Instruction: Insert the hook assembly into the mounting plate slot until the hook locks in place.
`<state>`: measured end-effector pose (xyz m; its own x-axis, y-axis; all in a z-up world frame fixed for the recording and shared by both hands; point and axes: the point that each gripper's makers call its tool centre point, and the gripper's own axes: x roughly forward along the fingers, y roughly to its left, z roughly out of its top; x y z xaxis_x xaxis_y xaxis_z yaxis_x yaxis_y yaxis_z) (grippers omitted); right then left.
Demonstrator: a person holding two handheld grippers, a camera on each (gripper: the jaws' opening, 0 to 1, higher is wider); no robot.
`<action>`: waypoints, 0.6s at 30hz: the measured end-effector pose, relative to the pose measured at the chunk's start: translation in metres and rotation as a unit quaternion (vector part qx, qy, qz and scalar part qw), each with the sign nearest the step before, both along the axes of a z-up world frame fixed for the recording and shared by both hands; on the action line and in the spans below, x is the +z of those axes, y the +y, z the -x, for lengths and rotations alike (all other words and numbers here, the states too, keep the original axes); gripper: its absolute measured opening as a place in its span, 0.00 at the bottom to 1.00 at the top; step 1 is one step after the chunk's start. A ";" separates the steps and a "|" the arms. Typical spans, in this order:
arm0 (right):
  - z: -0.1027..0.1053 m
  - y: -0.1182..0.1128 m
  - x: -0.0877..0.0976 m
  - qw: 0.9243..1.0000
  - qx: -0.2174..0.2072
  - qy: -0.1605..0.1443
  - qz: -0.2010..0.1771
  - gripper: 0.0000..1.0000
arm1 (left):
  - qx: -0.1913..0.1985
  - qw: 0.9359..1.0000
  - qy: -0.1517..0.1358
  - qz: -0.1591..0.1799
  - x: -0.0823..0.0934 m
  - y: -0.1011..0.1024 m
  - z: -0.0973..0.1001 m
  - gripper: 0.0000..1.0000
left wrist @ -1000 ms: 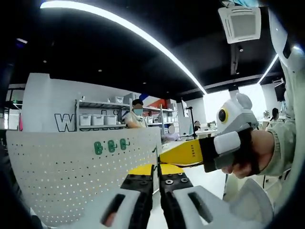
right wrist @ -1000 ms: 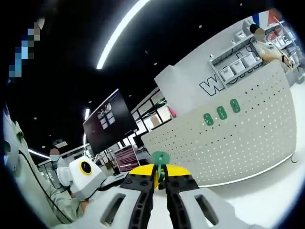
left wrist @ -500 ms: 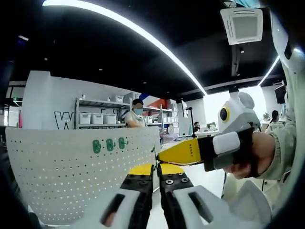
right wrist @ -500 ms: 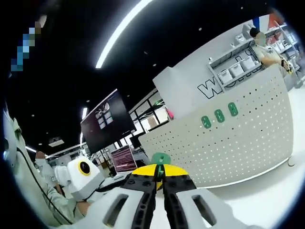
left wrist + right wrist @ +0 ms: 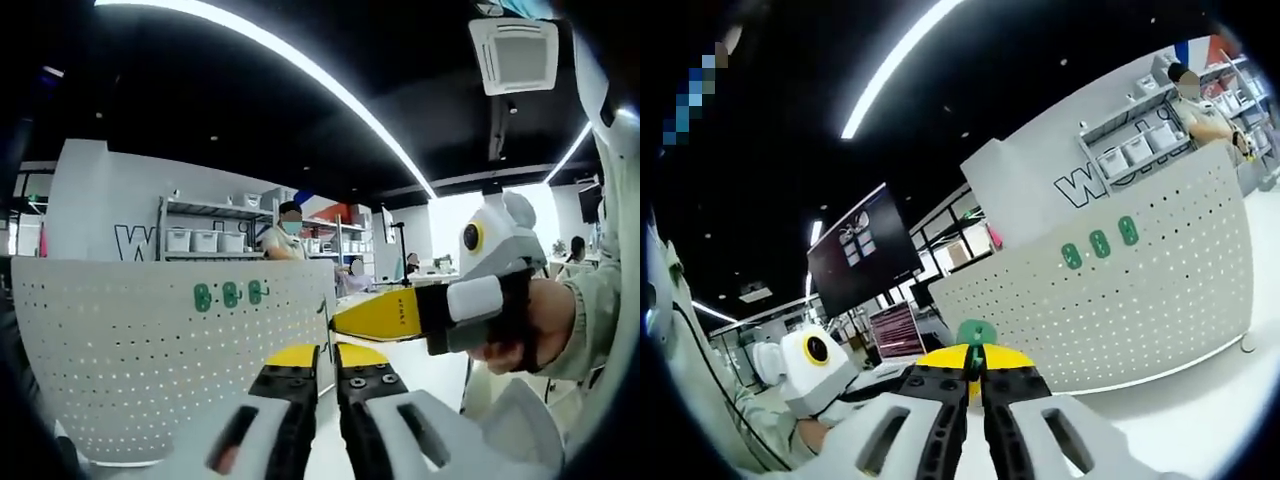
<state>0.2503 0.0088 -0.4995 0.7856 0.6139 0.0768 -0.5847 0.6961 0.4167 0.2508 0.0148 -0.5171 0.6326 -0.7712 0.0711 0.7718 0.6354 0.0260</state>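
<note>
Three green hooks (image 5: 231,294) already sit side by side on the white pegboard plate (image 5: 150,370), near its upper edge, as I see them from my left gripper view; in my right gripper view the same three hooks (image 5: 1099,244) show on the plate (image 5: 1140,310) standing upright on the white tabletop (image 5: 1200,420).

My left claw (image 5: 326,362) has its yellow-tipped jaws drawn together with only a thin dark slit between them, and I see nothing held there. It points at the plate's right edge. My right claw comes into this view from the right, its yellow tip (image 5: 375,316) reaching close to that same edge, with my hand (image 5: 545,325) wrapped around its handle.

My right claw (image 5: 975,368) is clamped on a green hook piece (image 5: 977,335), whose round green head stands up just above the yellow jaw tips. The piece is apart from the plate, off its left end in this view. I cannot tell how deep the jaws bite on it.

Behind the plate are shelves with white bins (image 5: 195,240) and a person (image 5: 285,232) standing by them.
</note>
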 end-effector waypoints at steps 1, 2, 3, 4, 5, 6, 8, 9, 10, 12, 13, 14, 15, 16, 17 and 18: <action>0.000 0.000 0.001 1.000 0.000 -0.001 -0.001 0.01 | 0.002 1.000 0.001 -0.002 -0.001 0.001 0.000 0.10; -0.001 -0.001 0.001 1.000 -0.001 -0.002 0.000 0.01 | 0.005 1.000 0.005 -0.007 -0.004 0.002 -0.001 0.11; -0.001 -0.001 0.002 1.000 -0.003 -0.004 0.002 0.01 | 0.007 1.000 0.008 -0.011 -0.006 0.003 -0.001 0.13; -0.001 -0.001 0.002 1.000 -0.003 -0.004 0.001 0.01 | 0.011 1.000 0.012 -0.017 -0.010 0.004 -0.002 0.15; -0.002 -0.001 0.002 1.000 -0.002 -0.004 0.000 0.01 | 0.012 1.000 0.014 -0.019 -0.011 0.004 -0.002 0.17; -0.002 -0.001 0.002 1.000 -0.002 -0.005 0.002 0.01 | 0.013 1.000 0.017 -0.021 -0.014 0.005 -0.002 0.19; -0.002 0.000 0.002 1.000 -0.001 -0.003 0.001 0.01 | 0.018 0.999 0.025 -0.030 -0.020 0.007 -0.003 0.20; -0.002 0.000 0.001 1.000 0.001 -0.002 0.002 0.01 | 0.021 0.999 0.032 -0.036 -0.025 0.009 -0.004 0.22; -0.003 0.000 0.000 1.000 0.000 -0.002 0.004 0.01 | 0.021 0.999 0.036 -0.034 -0.028 0.010 -0.004 0.23; -0.003 0.000 -0.001 1.000 0.000 -0.001 0.004 0.01 | 0.032 0.997 0.047 -0.043 -0.036 0.015 -0.006 0.24; -0.002 0.000 -0.001 1.000 0.001 -0.001 0.004 0.01 | 0.036 0.997 0.052 -0.050 -0.042 0.017 -0.006 0.25; -0.002 0.000 -0.001 1.000 0.000 -0.002 0.005 0.01 | 0.037 0.997 0.055 -0.050 -0.044 0.018 -0.006 0.26; -0.002 0.000 -0.002 1.000 0.000 -0.001 0.005 0.01 | 0.039 0.996 0.060 -0.050 -0.048 0.020 -0.005 0.27; -0.002 0.000 -0.003 1.000 0.000 0.000 0.004 0.01 | 0.039 0.996 0.065 -0.054 -0.051 0.021 -0.004 0.27; -0.002 0.000 -0.003 1.000 0.000 0.000 0.004 0.01 | 0.040 0.995 0.070 -0.060 -0.056 0.022 -0.003 0.28; -0.002 0.000 -0.004 1.000 -0.001 0.000 0.005 0.01 | 0.039 0.994 0.075 -0.063 -0.060 0.022 -0.001 0.29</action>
